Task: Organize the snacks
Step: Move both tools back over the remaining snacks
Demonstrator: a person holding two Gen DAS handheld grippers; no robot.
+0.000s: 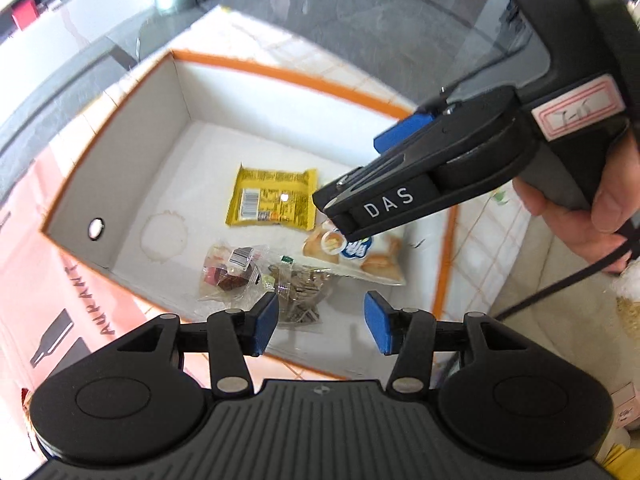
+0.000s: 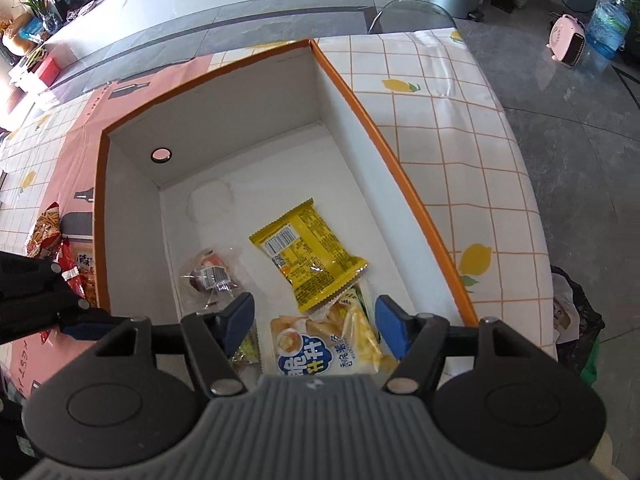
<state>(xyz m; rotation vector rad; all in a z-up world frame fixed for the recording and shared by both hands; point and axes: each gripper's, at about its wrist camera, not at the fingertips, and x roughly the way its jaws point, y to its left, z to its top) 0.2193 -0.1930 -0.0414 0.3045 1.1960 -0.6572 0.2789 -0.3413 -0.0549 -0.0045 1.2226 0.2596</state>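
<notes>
Evidently the orange-rimmed box (image 2: 400, 160) on the counter (image 2: 460, 120) serves as the collecting bin, since the white chip bag (image 2: 316, 344), yellow packet (image 2: 308, 256) and two clear pouches already lie together on its floor. Both left tongs (image 1: 320, 320) and right tongs (image 2: 316, 324) hover above it, spread apart and gripping nothing. Only the right wrist view shows red snack packs (image 2: 60, 252) waiting on the counter outside the box's left wall.

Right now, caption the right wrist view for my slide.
Open right gripper above orange-rimmed box holding yellow packet and other snacks.
</notes>
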